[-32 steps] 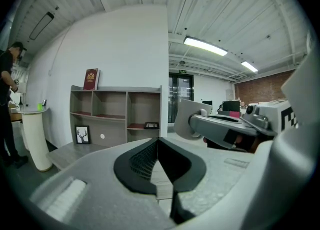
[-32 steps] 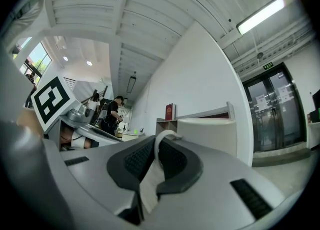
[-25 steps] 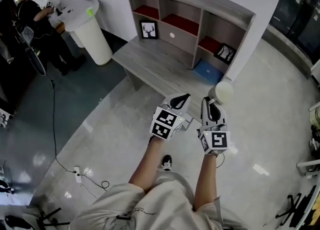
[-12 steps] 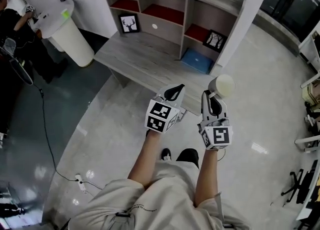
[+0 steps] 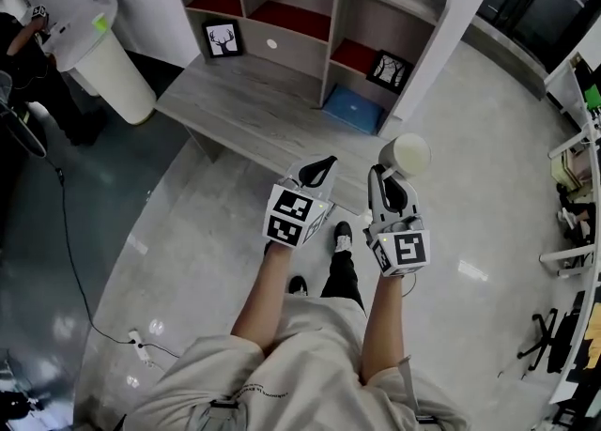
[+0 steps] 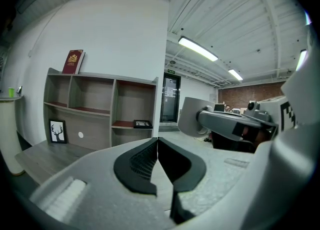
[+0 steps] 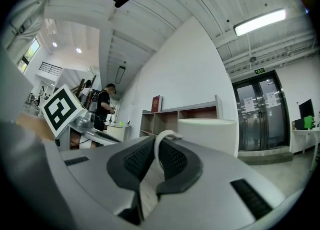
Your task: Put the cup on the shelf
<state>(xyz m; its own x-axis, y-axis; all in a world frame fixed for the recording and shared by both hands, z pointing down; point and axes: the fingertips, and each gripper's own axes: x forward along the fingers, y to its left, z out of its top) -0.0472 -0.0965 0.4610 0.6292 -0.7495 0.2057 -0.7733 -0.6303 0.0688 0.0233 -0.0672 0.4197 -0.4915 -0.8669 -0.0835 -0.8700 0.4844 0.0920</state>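
A white cup (image 5: 405, 154) hangs in the air in front of the desk, and my right gripper (image 5: 387, 178) is shut on its handle. In the right gripper view the thin white handle (image 7: 159, 150) sits pinched between the dark pads, with the cup body (image 7: 207, 135) just beyond. My left gripper (image 5: 322, 171) floats beside it, shut with nothing between its pads (image 6: 158, 161). The wooden shelf unit (image 5: 310, 7) with red-floored compartments stands at the back of the desk (image 5: 254, 115). The cup (image 6: 192, 119) and right gripper also show in the left gripper view.
A deer picture (image 5: 223, 39), a small framed picture (image 5: 386, 70) and a blue pad (image 5: 352, 108) rest on the desk and shelf. A red book (image 6: 73, 62) stands on the shelf's top. A white round stand (image 5: 108, 58) with a person beside it is at the left. A cable (image 5: 70, 251) trails over the floor.
The person has stepped closer to the desk, so the shelf now fills more of the head view. Both grippers keep their pose, and the cup stays in the right one.
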